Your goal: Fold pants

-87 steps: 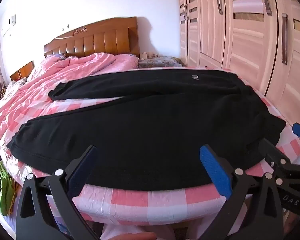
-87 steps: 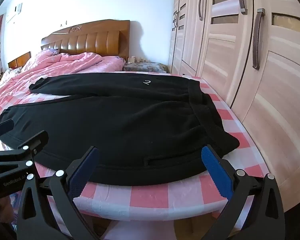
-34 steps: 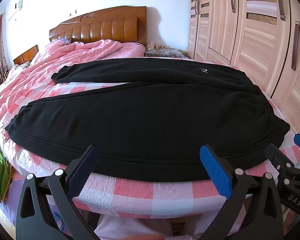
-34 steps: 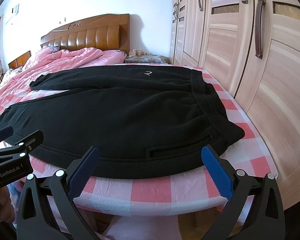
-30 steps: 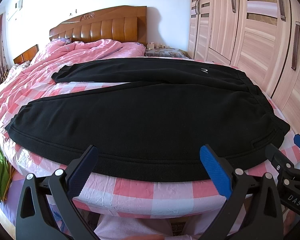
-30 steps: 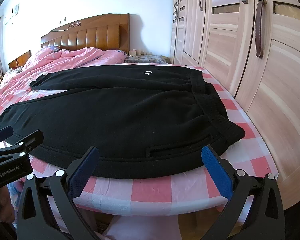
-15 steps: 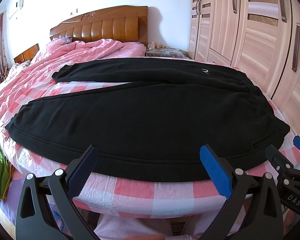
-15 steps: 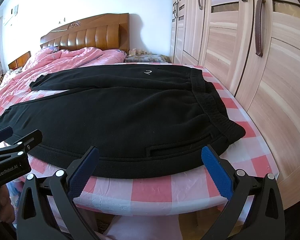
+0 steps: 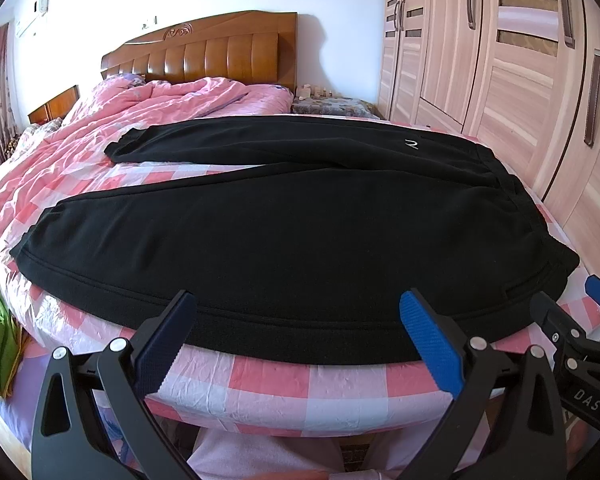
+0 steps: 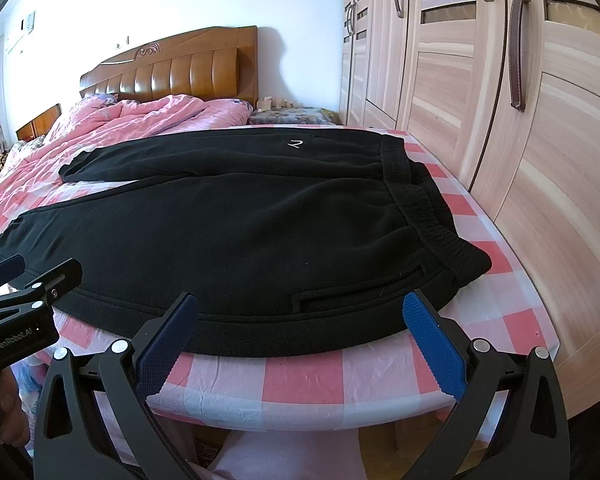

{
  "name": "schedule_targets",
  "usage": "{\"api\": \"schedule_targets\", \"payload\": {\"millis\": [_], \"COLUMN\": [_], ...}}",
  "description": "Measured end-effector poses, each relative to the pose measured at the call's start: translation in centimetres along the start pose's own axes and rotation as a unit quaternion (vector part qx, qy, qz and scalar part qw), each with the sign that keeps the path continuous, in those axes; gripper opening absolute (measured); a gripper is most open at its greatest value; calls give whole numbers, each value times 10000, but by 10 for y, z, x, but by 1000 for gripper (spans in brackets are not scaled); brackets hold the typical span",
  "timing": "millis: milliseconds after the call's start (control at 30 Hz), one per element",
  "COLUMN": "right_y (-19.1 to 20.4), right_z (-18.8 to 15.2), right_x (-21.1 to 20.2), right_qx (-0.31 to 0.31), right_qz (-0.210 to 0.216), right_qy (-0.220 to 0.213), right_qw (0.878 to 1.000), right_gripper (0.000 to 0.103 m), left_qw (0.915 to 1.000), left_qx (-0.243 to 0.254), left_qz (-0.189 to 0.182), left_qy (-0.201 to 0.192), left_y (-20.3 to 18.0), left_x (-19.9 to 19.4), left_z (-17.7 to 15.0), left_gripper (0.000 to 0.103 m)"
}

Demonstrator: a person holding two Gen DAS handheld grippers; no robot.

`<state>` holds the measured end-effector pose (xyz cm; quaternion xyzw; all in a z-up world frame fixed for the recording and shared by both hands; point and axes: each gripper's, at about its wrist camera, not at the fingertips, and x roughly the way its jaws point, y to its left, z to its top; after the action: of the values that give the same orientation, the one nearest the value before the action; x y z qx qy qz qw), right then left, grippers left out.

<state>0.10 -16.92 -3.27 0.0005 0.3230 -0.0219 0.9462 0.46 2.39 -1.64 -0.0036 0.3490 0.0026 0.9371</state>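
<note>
Black pants (image 9: 300,232) lie flat across the bed (image 9: 308,384), waistband toward the wardrobe (image 10: 540,160), legs leftward; left tool (image 9: 296,340) and right tool (image 10: 300,336) gape empty

My left gripper (image 9: 298,336) fills the bottom of its own view, both blue-padded fingers (image 9: 430,336) spread wide apart with nothing between them, rising from the lower corners and leaning inward toward mid-frame. My right gripper (image 10: 300,336) sits the same way in its view, pads splayed wide and empty. In the left view, the right gripper pokes in at the lower right edge, one blue tip high on the frame's side. In the right view, the left gripper enters at the lower left edge, and part of my hand (image 10: 8,404) shows below it, gripping the handle. My pale-clad legs (image 9: 268,456) show at bottom centre.
</note>
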Motion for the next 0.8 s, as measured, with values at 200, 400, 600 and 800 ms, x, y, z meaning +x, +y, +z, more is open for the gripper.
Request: {"api": "schedule_targets", "payload": {"millis": [200,400,600,800], "right_y": [-1,-6,-23,-39], "right_z": [-1,0,9,41], "right_x": [1,0,2,25], "right_qx": [36,71,148,-87], "right_qz": [-15,20,-165,19], "right_qy": [9,-15,-133,-64], "right_qw": [10000,10000,9997,9999], "right_gripper": [99,99,99,99], "left_qw": [10000,9995,9992,9987], "left_qx": [-82,-232,-115,11], "left_qz": [28,17,-214,-329], "left_qy": [-40,-197,-327,-402], "left_y": [2,5,-1,-6], "left_x": [-2,-12,-21,-13], "left_z": [2,2,0,3], "left_gripper": [102,102,102,102]}}
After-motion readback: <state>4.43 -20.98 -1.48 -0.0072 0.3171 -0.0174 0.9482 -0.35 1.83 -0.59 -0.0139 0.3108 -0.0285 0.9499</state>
